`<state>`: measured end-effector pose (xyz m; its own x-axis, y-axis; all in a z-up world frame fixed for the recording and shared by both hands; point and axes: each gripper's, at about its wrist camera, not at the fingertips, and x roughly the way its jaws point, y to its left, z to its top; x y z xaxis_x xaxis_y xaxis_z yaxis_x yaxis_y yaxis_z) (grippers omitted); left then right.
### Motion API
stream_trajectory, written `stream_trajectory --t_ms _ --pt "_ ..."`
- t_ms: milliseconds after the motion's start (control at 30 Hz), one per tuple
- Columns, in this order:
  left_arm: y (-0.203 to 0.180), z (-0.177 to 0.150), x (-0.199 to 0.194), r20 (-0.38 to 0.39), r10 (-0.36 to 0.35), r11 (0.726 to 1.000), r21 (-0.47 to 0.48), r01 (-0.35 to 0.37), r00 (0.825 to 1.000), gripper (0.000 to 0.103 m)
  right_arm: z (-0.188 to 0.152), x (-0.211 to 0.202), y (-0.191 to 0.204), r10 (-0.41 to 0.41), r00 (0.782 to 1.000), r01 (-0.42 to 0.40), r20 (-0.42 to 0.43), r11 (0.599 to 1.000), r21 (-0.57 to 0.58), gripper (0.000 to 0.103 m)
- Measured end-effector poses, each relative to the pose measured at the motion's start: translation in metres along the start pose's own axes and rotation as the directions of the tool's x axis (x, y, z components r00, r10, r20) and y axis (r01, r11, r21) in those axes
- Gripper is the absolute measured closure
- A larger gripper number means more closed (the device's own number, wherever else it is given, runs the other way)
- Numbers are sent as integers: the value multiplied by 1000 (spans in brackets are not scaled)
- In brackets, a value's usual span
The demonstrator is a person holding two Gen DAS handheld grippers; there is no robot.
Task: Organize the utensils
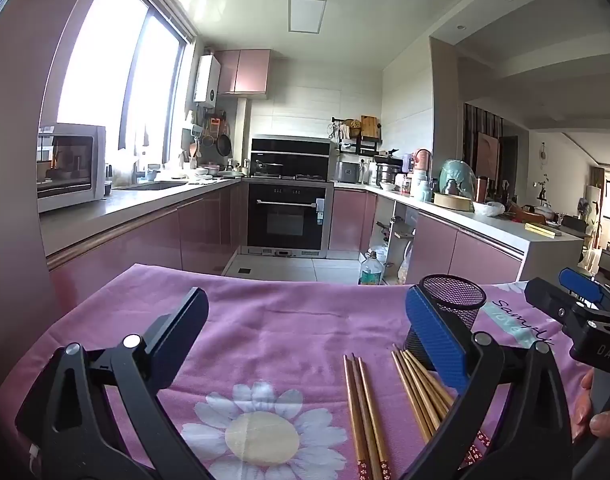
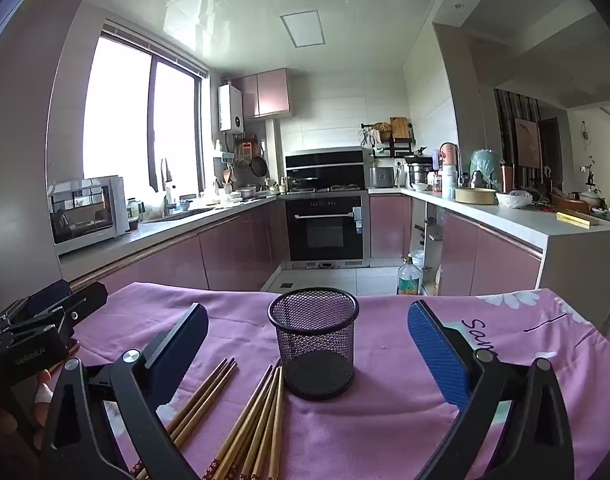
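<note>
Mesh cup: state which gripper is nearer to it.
Right. The right gripper is open with the mesh cup straight ahead between its fingers; the left gripper is open off to the cup's left.

On the table (image 2: 405, 432), the upright mesh pen holder (image 2: 313, 340) stands between the right tool's (image 2: 308, 344) wide-spread jaws, with bare cloth on its right side and behind it. Two bundles of chopsticks (image 2: 261, 420) lie just to its left, the nearer one almost touching its base. The left tool (image 1: 307, 340) faces open cloth, chopsticks (image 1: 365, 412) lying near its right jaw.
</note>
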<state>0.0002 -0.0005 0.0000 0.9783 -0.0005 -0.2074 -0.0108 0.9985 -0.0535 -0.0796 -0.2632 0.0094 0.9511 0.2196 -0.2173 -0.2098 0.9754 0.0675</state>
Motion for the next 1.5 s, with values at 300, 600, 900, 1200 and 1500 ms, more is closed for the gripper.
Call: stream_trajectory --t_ms 300,600,900,1200,1500 --pt "-4 2 0 5 3 1000 -6 -3 1000 6 8 2 3 -3 1000 3 23 1000 -18 6" --pt "-2 -1 -2 18 -2 1000 -16 2 1000 6 2 -11 9 -19 997 23 80 999 -44 6" --pt "1 -2 -1 18 -1 1000 -16 2 1000 6 4 -15 11 -26 996 30 90 998 -47 6" --pt "1 -2 -1 20 -2 1000 -16 3 1000 6 6 -17 11 -31 995 35 94 998 -48 6" --pt "0 -3 -2 22 0 1000 -15 0 1000 6 9 -20 9 -33 995 38 96 998 -45 6"
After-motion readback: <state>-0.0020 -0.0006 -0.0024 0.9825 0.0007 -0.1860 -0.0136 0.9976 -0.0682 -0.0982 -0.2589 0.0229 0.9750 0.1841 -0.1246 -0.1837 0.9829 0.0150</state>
